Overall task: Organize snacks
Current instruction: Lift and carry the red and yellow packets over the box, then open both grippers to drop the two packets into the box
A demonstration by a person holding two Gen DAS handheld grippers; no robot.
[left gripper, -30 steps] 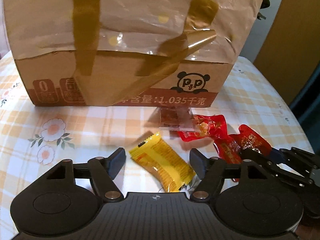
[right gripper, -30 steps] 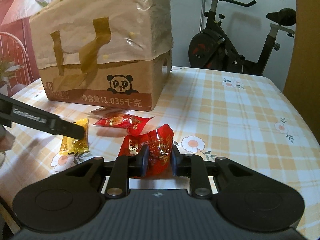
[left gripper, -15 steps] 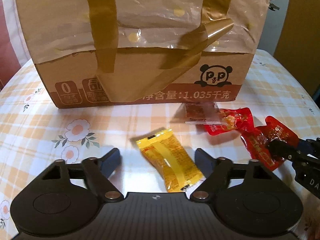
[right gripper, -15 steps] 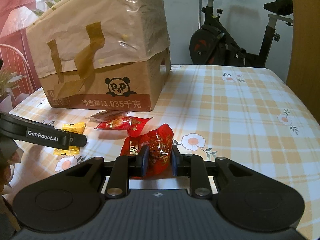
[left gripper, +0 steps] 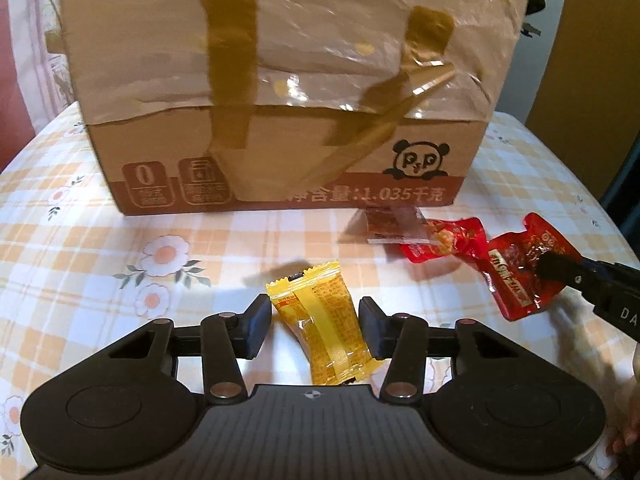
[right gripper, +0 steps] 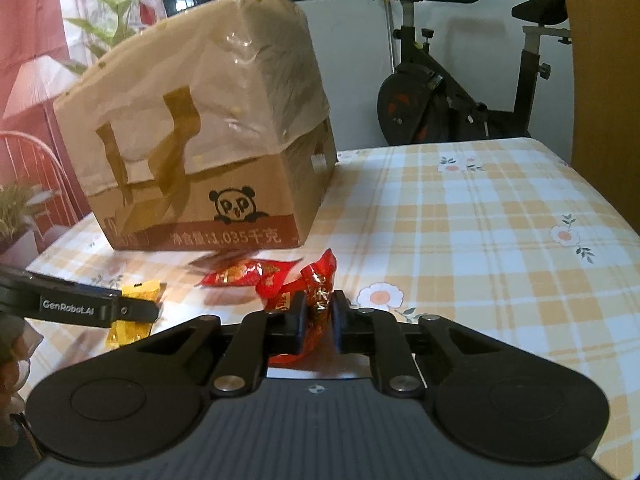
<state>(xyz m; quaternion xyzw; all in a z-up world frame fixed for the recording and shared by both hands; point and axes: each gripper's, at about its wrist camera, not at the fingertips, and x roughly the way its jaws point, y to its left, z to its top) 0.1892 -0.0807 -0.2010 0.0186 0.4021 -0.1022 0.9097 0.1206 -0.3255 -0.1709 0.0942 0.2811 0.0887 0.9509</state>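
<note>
A yellow snack packet [left gripper: 320, 320] lies on the checked tablecloth between the fingers of my left gripper [left gripper: 316, 328]. Its jaws are closing, and both pads touch the packet's sides. My right gripper [right gripper: 320, 320] is closing too, pinching a crumpled red snack packet [right gripper: 318, 280] that stands up between its pads. In the left wrist view, that red packet [left gripper: 516, 276] sits at the right with the right gripper's fingertip [left gripper: 560, 268] on it. A second red packet [left gripper: 448, 240] and a clear packet with a brown snack [left gripper: 388, 224] lie by the box.
A large cardboard box [left gripper: 280, 120] with a panda logo, covered in taped plastic, stands at the back of the table [right gripper: 480, 220]. An exercise bike [right gripper: 440, 92] stands beyond the far edge. A plant and a lamp are at the left.
My left gripper's jaws have closed in from wide apart onto the yellow packet, which now lies straighter between them. The right jaws have tightened on the red packet, crumpling it upward.
</note>
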